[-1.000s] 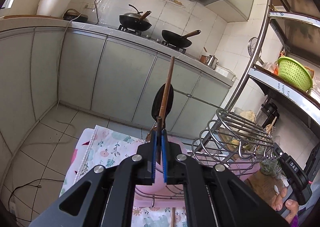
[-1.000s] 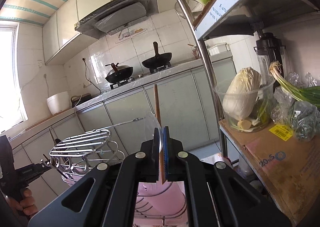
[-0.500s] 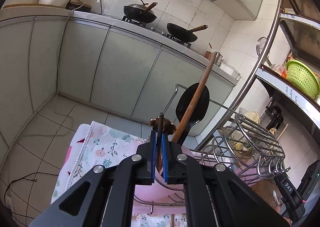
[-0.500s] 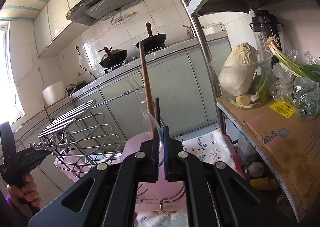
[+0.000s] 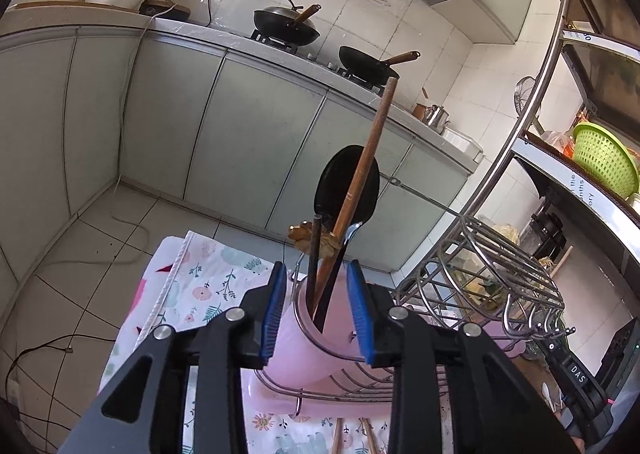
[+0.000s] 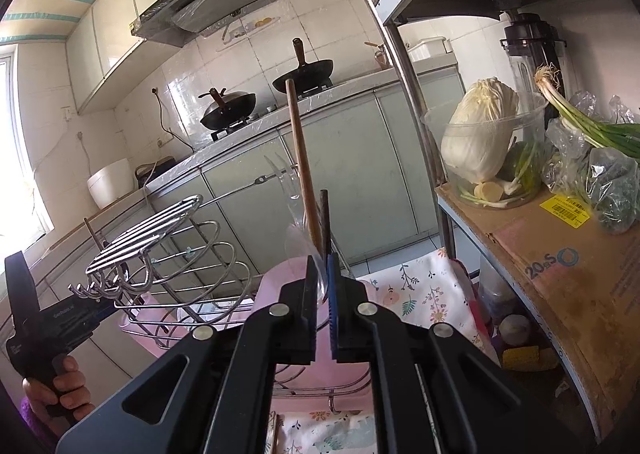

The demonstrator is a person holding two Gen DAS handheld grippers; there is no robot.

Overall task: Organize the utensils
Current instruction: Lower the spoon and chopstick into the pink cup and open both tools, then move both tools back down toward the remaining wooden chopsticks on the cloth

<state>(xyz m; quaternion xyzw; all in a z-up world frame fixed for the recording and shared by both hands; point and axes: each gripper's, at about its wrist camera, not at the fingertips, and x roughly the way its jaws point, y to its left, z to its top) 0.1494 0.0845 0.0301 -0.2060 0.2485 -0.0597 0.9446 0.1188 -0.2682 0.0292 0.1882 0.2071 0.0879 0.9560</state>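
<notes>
left gripper (image 5: 317,306) fingers just opened, nothing gripped, utensils in pink cup (image 5: 304,350); right gripper (image 6: 322,286) pinching clear spoon (image 6: 298,242).

Bright window glare, fisheye-warped dark edges

Ahead of the left gripper (image 5: 317,308), the pink cup (image 5: 304,350) is hiding the utensils' lower ends. Below it, chopsticks (image 5: 338,439) are running off the bottom edge. The right gripper (image 6: 322,294) is covering the clear spoon's (image 6: 298,242) lower end.
</notes>
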